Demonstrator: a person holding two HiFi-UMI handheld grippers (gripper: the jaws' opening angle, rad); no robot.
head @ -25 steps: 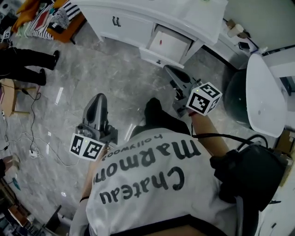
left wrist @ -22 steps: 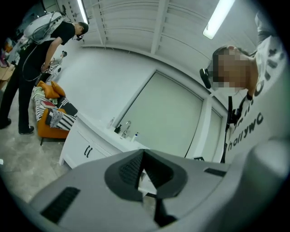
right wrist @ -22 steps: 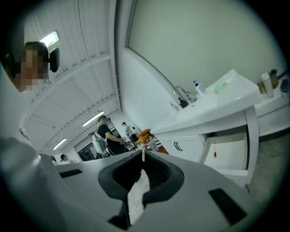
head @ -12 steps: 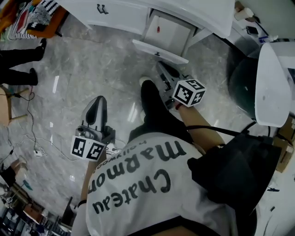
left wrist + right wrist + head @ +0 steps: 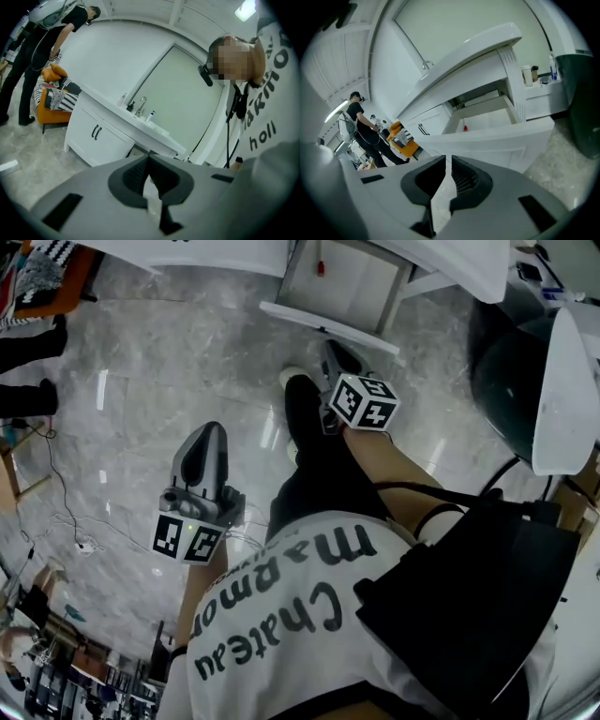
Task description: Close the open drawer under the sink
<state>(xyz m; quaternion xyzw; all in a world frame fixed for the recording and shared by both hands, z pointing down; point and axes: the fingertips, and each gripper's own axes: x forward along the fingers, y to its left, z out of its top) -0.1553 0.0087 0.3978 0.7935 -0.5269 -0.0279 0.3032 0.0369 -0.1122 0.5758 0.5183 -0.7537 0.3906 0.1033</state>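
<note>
The white drawer [image 5: 349, 282] under the sink counter stands pulled out at the top of the head view, its front panel [image 5: 328, 326] facing me. A small red item [image 5: 465, 127] lies inside. My right gripper [image 5: 336, 354] points at that panel [image 5: 497, 140] from just short of it. Its jaws are almost together, having just parted by a sliver, with nothing between them. My left gripper [image 5: 208, 442] hangs lower left over the marble floor. It is shut and empty [image 5: 149, 157], aimed towards the vanity cabinet [image 5: 101, 138].
A dark round bin [image 5: 511, 362] and a white curved fixture [image 5: 567, 371] stand right of the drawer. My black shoe [image 5: 302, 409] is just below the drawer front. Another person [image 5: 40, 51], an orange chair [image 5: 54, 101] and floor cables [image 5: 66, 512] lie to the left.
Both grippers have dropped lower. The right one has swung in towards the drawer front, which now sits nearer and higher in the head view. The left one has shifted little in that view.
</note>
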